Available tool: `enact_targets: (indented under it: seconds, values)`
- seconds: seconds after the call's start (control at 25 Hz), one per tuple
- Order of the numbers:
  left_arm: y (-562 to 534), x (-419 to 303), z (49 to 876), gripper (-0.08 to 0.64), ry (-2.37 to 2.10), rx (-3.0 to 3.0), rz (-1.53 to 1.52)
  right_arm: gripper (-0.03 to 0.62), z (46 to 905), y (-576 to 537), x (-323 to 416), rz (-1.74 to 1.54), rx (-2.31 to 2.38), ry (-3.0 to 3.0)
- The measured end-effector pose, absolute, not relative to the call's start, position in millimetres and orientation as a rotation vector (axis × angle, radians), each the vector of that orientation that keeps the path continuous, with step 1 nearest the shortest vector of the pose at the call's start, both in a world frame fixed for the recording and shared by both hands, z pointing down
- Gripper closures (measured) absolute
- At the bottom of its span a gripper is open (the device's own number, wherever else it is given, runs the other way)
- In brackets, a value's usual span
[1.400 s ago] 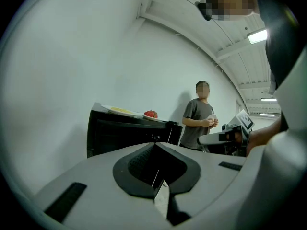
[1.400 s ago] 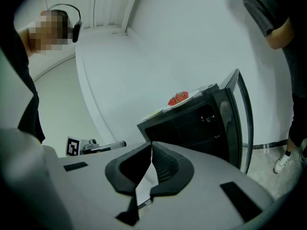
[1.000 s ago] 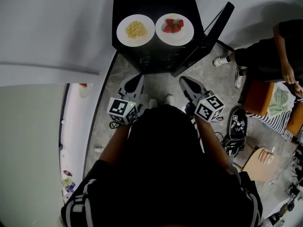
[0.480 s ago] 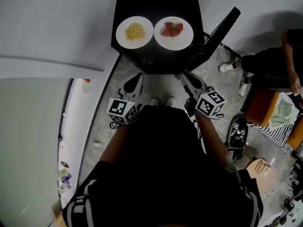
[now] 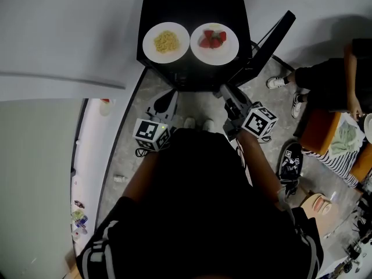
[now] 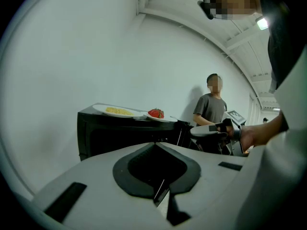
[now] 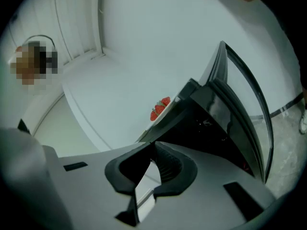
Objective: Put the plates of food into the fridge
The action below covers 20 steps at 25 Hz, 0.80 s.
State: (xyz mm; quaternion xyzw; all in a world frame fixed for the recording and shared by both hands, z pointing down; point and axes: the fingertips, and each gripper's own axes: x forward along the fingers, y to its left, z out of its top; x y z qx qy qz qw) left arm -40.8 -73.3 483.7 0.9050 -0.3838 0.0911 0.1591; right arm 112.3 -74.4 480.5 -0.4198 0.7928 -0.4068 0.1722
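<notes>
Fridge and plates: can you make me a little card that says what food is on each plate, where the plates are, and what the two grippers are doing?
fridge: small and black
door: swung open, at the right in the head view
noodle plate: white, with yellow noodle-like food, on top of the fridge, left side
strawberry plate: white, with red strawberries, on top of the fridge, right side
left gripper: shut, holding nothing, in front of the fridge
right gripper: shut, holding nothing, near the open door
plates inside fridge: none yet
</notes>
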Motion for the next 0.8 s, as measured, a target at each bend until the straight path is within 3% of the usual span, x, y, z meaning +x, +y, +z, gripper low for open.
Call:
enact_targets:
  seconds: [0.48, 0.8]
  values:
    - [-91.9, -47.7, 494.6, 0.538, -1.056, 2.585, 0.248, 0.561, 475.0, -99.6, 109.0, -1.229, -1.151, 2.048]
    - [-101.9, -48.7, 495.1, 0.538, -1.031, 2.588, 0.261, 0.497, 464.5, -114.8, 106.4, -1.247, -1.055, 1.945]
